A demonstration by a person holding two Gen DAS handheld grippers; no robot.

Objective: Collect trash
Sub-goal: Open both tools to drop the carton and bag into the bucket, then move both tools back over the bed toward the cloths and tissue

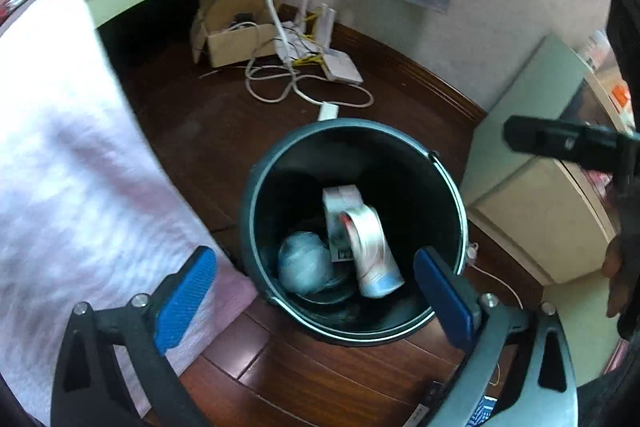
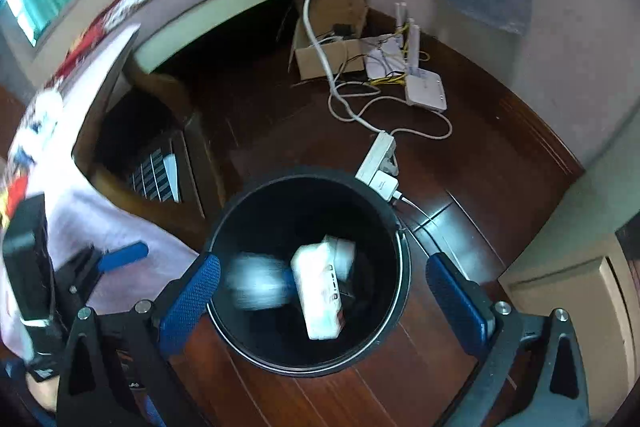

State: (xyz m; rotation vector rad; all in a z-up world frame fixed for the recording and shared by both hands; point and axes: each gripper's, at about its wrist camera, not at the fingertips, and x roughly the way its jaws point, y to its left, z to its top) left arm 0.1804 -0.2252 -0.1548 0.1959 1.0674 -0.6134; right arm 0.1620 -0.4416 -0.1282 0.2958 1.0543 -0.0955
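Hovering both tongs wide open and empty over the bin (image 1: pixel 256 187), with the carton (image 2: pixel 318 291) and tube (image 1: pixel 374 251) inside, I risk clipping its rim and tipping it.

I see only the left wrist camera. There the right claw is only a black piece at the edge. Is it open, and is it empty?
Observer: Yes. The right wrist view shows the right claw open above the bin, with nothing between its pads.
Operator: Behind the bin I see a small white corner. What is it?
Observer: It is a white power strip on the floor close to the far rim, with a white charger plugged into it.
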